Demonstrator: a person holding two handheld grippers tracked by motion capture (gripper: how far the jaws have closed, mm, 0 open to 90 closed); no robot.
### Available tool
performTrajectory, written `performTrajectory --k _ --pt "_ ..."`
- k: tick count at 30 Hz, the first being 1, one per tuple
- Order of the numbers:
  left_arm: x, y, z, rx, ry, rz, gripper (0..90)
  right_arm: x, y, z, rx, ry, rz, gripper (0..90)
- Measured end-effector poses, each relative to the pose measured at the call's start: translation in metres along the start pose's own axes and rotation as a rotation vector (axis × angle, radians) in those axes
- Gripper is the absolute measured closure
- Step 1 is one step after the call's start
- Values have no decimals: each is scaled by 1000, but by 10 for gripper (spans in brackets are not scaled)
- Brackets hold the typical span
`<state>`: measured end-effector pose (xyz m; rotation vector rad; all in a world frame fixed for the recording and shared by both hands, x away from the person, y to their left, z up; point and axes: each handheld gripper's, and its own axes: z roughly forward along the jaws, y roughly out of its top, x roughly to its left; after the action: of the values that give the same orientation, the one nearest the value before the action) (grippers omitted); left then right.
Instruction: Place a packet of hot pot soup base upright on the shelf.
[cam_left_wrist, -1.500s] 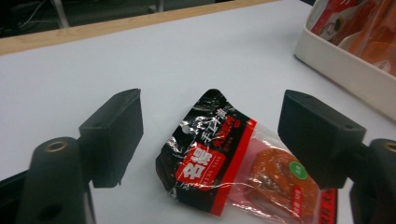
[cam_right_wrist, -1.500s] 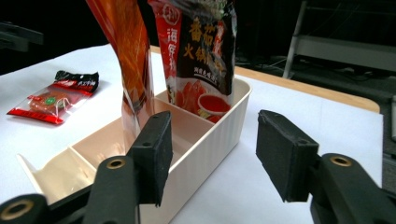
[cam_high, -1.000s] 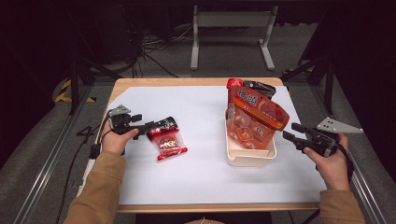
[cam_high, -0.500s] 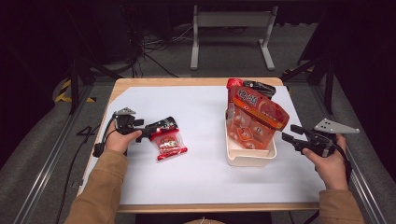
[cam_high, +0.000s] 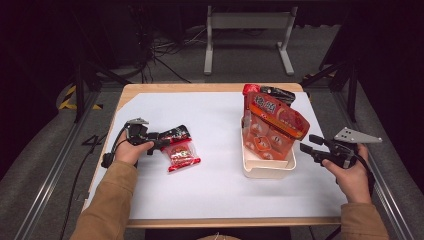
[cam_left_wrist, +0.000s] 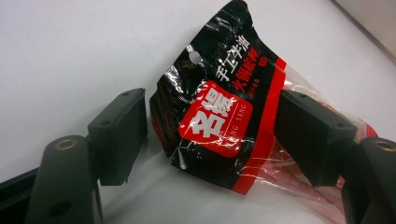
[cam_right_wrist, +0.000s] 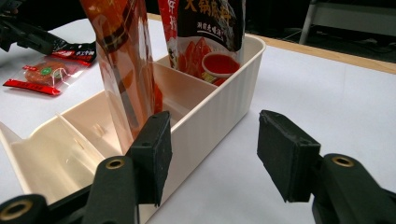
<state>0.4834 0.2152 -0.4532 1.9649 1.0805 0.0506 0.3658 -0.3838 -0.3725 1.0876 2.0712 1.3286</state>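
A small red packet (cam_high: 182, 155) with a black header (cam_left_wrist: 219, 107) lies on the white table cover (cam_high: 210, 190), left of centre. My left gripper (cam_high: 167, 141) reaches it from the left. Its jaws have just been closing and stand on either side of the raised header (cam_left_wrist: 210, 135), still open. The left pad (cam_left_wrist: 119, 133) sits just off the header's edge. My right gripper (cam_high: 307, 143) hovers open and empty at the right wall of a cream divided tray (cam_high: 267, 170). In the right gripper view, that wall (cam_right_wrist: 215, 107) lies between its jaws (cam_right_wrist: 219, 140).
A tall orange-red pouch (cam_high: 272, 125) and a black-and-red pouch (cam_high: 277, 93) stand in the tray's compartments. The nearest compartment (cam_right_wrist: 51, 163) holds nothing. The wooden table edge (cam_high: 210, 87) runs along the back, with dark floor, cables and a metal stand beyond.
The left hand has shifted slightly at the packet's black end. The packet, the tray and the right gripper stay where they were.
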Motion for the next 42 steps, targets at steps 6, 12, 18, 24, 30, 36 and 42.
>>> performTrajectory --k 6,12,18,24,30,36,42 --pt "-3 1 -1 -7 -6 39 346 0 0 0 3 1 -4 452" --pt "-5 0 1 -13 6 51 508 1 -1 2 8 7 -4 452" --pt "-2 0 2 -12 27 42 755 1 -1 2 9 11 -10 453" --pt "-3 0 1 -15 50 49 874 1 -1 2 10 12 -11 455" --pt "-5 1 -3 -36 46 43 886 1 -1 2 12 13 -14 461" --pt "-9 3 -9 -64 31 36 893 1 -1 2 12 14 -14 466" --pt "-15 6 -20 -99 14 41 895 1 -1 0 8 13 -11 469"
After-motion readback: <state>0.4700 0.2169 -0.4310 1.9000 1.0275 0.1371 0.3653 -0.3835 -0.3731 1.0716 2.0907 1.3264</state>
